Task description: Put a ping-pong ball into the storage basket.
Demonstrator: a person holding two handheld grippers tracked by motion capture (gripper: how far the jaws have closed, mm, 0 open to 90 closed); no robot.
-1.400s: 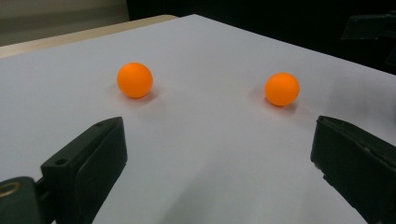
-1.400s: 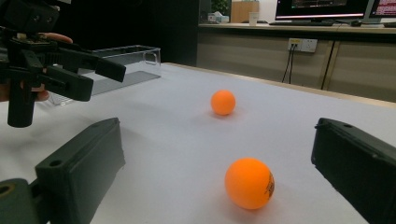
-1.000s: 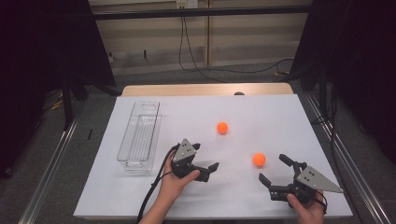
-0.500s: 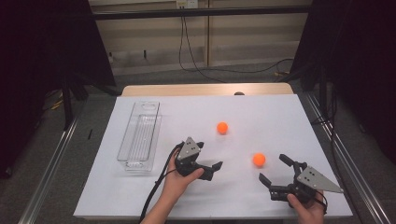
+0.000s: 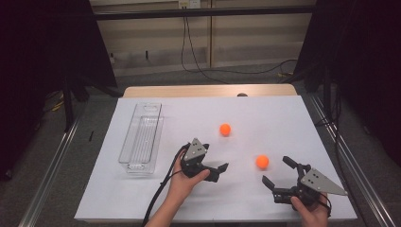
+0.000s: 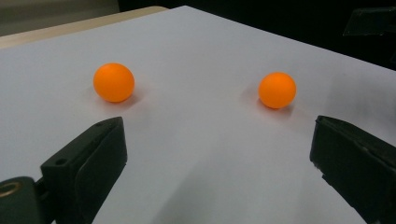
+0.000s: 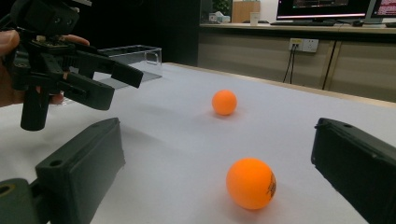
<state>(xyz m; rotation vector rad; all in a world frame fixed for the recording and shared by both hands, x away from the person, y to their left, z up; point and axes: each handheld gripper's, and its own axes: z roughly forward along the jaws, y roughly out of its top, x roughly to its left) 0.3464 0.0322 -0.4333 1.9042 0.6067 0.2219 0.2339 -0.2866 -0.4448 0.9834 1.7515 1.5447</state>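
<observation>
A clear plastic bin (image 5: 141, 141) stands at the left of the white surface (image 5: 198, 118), lengthwise away from the person, with nothing visible inside it. Two orange balls lie loose on the surface, well apart from the bin: the far ball (image 5: 225, 129) and the near ball (image 5: 262, 161). The left gripper (image 5: 221, 170) is released and holds nothing, its jaws spread, pointing toward the near ball. The right gripper (image 5: 280, 176), also spread wide and unloaded, sits just beside the near ball.
</observation>
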